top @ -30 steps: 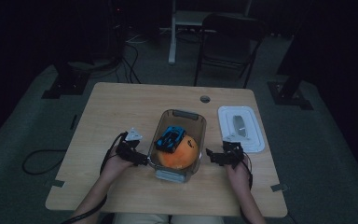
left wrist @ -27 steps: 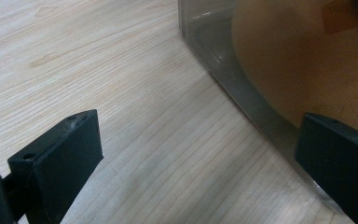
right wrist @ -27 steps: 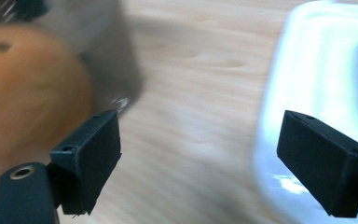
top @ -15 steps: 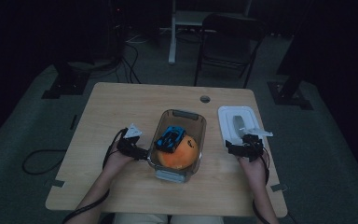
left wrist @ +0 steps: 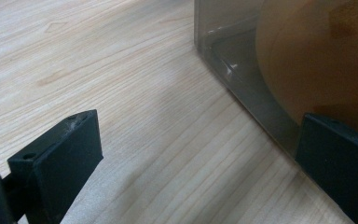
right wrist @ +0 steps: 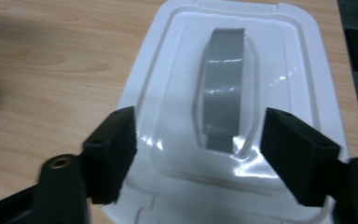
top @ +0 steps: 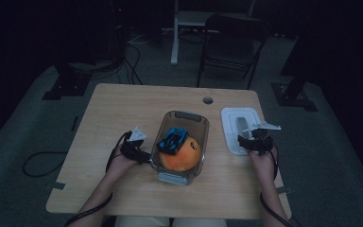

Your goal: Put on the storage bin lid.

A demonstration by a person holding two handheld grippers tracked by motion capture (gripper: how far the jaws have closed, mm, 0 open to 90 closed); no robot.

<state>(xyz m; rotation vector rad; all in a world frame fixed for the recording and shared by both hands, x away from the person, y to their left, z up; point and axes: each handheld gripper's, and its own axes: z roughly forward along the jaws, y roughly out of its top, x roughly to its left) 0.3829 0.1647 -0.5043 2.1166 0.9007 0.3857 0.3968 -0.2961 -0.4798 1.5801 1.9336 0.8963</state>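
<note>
Table: light wood, seen from above, with the person's forearms coming in from the near edge.
Container: clear plastic tub at the table's middle, open on top.
Inside the container: an orange ball at the near end, and a blue toy car leaning on it from the far side.
Lid: white, with a grey handle along its middle, lying flat on the table just right of the container.
Left gripper: at the container's near left wall. In the left gripper view its jaws stand wide apart, one over bare wood, the other against the clear wall, with the ball's orange showing through. They hold nothing.
Right gripper: over the near end of the lid. Its jaws have just been closing, yet they stand apart on either side of the grey handle without touching it.
</note>
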